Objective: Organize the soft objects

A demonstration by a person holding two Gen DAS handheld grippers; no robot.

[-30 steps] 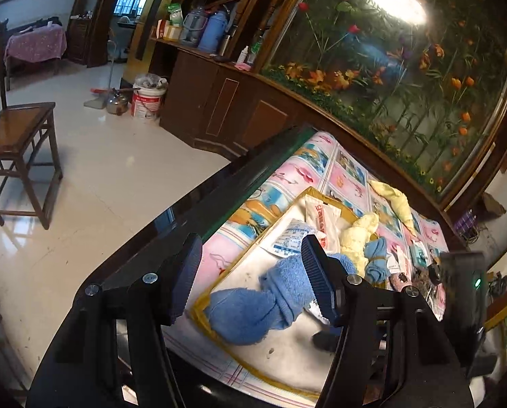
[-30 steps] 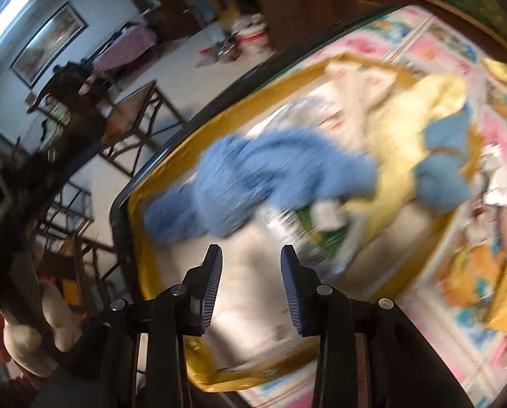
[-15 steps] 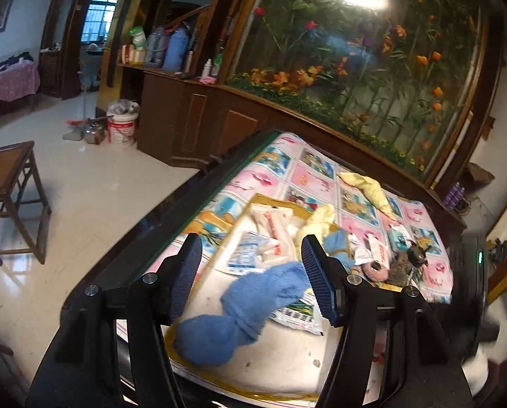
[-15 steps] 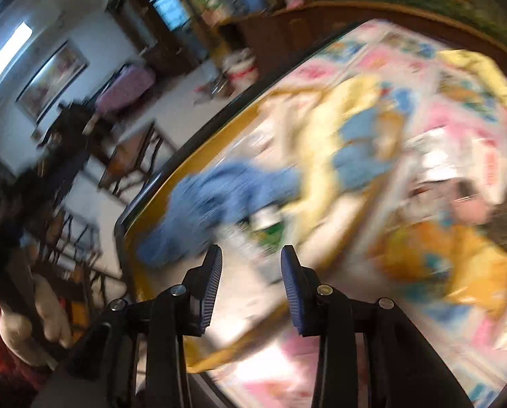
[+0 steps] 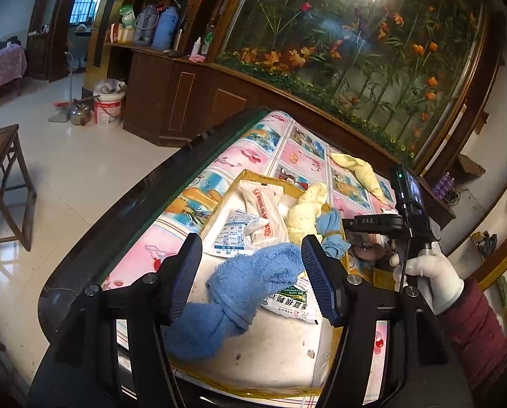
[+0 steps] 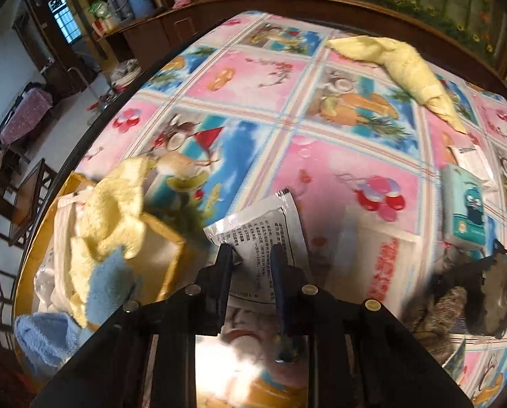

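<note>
My left gripper (image 5: 250, 241) hangs open over a yellow-rimmed tray (image 5: 253, 389). In the tray lie a knotted blue towel (image 5: 240, 289), a yellow towel (image 5: 304, 210), a small blue cloth (image 5: 328, 224) and several packets (image 5: 263, 204). A gloved hand (image 5: 427, 272) holds the other tool at the tray's right side. My right gripper (image 6: 251, 258) points down at a silver printed packet (image 6: 260, 224) on the tablecloth. Its jaws are closing and stand narrow; the packet shows between them, but no pad visibly presses on it. Another yellow towel (image 6: 406, 64) lies at the far side.
On the cartoon-print tablecloth (image 6: 253, 68) lie a teal tissue pack (image 6: 464, 204), a white packet with red print (image 6: 386, 265) and a dark knitted heap (image 6: 474, 292). The tray's yellow wall (image 6: 165, 248) is just left of my right gripper. A wooden chair (image 5: 1, 176) stands on the floor.
My right gripper swung from over the tray to the tablecloth on its right, and its jaws narrowed over the silver packet. My left gripper drew back a little, its jaws as wide as before.
</note>
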